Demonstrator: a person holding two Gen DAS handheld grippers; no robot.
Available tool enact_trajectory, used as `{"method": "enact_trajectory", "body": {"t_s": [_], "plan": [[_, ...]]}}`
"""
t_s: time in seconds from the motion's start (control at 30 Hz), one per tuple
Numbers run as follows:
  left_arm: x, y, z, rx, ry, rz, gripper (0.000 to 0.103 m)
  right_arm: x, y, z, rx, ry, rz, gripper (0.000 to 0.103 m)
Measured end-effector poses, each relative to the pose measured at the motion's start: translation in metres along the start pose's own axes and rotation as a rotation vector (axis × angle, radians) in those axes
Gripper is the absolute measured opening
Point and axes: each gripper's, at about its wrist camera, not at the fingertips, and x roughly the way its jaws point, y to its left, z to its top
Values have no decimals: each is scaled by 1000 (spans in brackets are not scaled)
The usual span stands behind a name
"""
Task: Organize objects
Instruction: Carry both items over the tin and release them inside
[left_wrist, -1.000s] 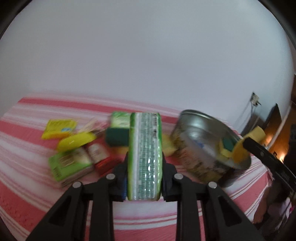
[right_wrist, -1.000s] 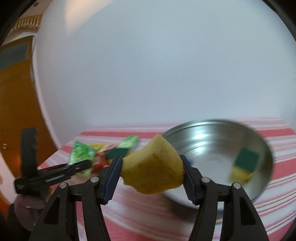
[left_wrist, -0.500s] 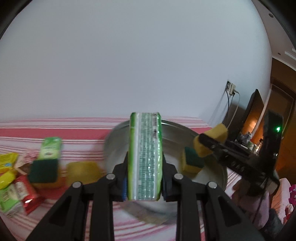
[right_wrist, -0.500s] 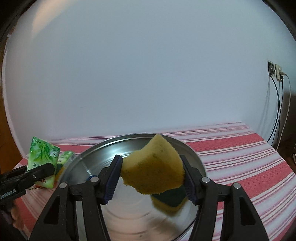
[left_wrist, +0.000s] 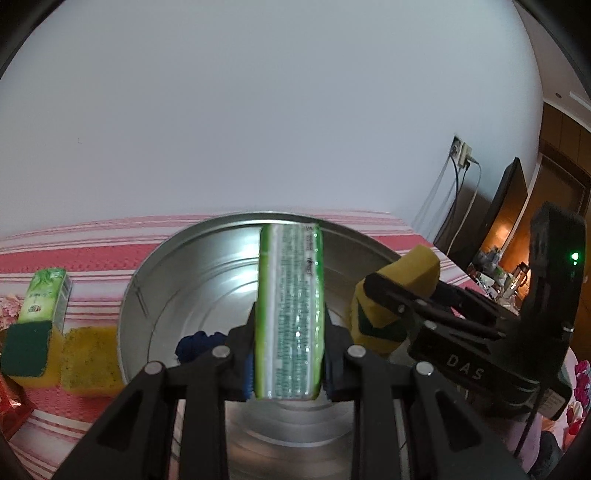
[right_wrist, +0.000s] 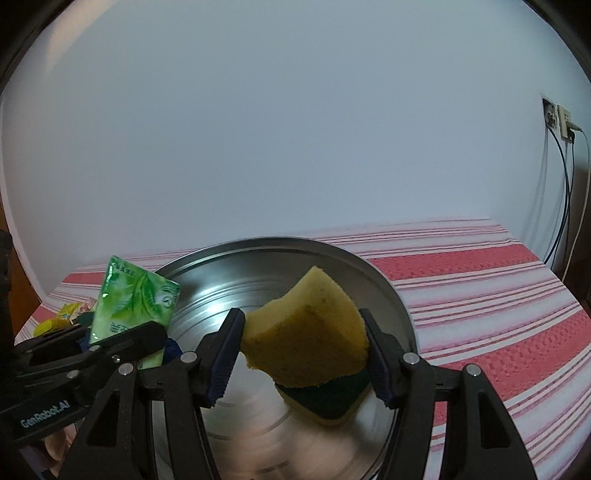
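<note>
My left gripper (left_wrist: 290, 365) is shut on a green packet (left_wrist: 290, 314), held upright on edge over the round metal basin (left_wrist: 147, 280). My right gripper (right_wrist: 301, 354) is shut on a yellow sponge (right_wrist: 306, 332), also above the basin (right_wrist: 388, 295). Inside the basin lie a sponge with a dark green scouring pad (right_wrist: 325, 400) and a small blue thing (left_wrist: 197, 345). In the right wrist view the left gripper (right_wrist: 122, 339) and its green packet (right_wrist: 133, 306) come in from the left. The left wrist view shows the right gripper (left_wrist: 391, 299) holding its sponge (left_wrist: 417, 266).
Left of the basin on the red-and-white striped cloth (right_wrist: 480, 295) lie a green-topped sponge (left_wrist: 27, 347), a plain yellow sponge (left_wrist: 88, 358), another green packet (left_wrist: 46, 299) and a red packet (left_wrist: 11, 410). A white wall stands behind; cables (right_wrist: 569, 192) hang at the right.
Both grippers have swung from the pile of packets across to the basin and now hang over it, still holding the green packet and the yellow sponge. Motion blur has gone.
</note>
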Motion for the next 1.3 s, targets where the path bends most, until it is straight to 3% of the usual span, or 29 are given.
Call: {"method": "enact_trajectory", "body": {"t_s": [0.27, 0.37, 0.53, 0.63, 0.73, 0.9, 1.13, 1.27, 1.3], "plan": [[7, 1, -7, 11, 12, 24, 25, -6, 2, 2, 24, 3, 11, 64], [10, 0, -9, 14, 14, 50, 32, -4, 2, 1, 30, 7, 17, 66], [-9, -2, -10, 3, -90, 77, 103, -10, 1, 0, 51, -33, 18, 71], [-26, 3, -11, -2, -181, 96, 103, -15, 0, 2, 59, -77, 12, 72], [-34, 13, -12, -33, -232, 128, 103, -31, -2, 2, 70, -157, -49, 72], [-38, 23, -12, -12, -287, 258, 103, -58, -11, -1, 127, -315, -166, 72], [-38, 20, -16, 43, -344, 375, 103, -69, 2, -7, 63, -373, -200, 72], [-38, 24, -18, 53, -366, 409, 103, -83, 9, -15, 35, -474, -229, 72], [-39, 24, -18, 58, -372, 417, 103, -86, 10, -16, 38, -484, -236, 77]]}}
